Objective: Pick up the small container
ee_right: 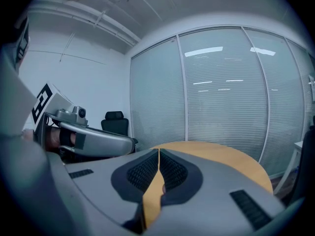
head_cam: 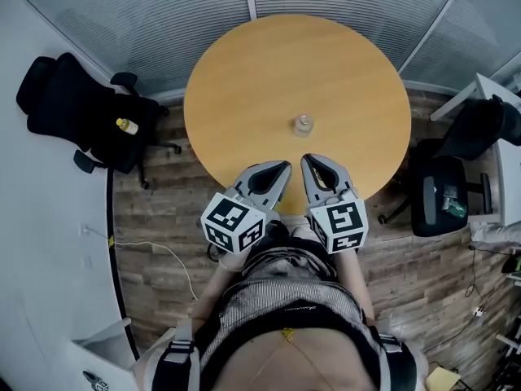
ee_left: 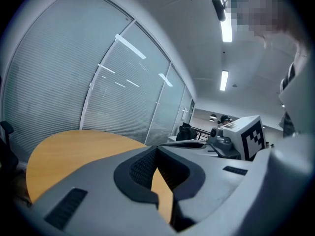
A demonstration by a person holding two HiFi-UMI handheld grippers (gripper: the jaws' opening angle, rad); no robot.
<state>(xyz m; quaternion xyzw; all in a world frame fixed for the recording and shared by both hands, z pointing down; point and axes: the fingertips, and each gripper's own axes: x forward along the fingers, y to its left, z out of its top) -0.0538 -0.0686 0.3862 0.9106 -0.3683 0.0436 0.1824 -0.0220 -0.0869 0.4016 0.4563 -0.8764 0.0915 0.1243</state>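
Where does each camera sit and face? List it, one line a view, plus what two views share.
Head view: on the person's head, facing steeply down on the table, small container, left gripper, right gripper and the person's torso.
Left gripper view: on the left gripper, facing along its shut jaws across the table; right gripper at right.
Right gripper view: on the right gripper, facing along its shut jaws across the table; left gripper at left.
Shared: all show the table; only the head view shows the container.
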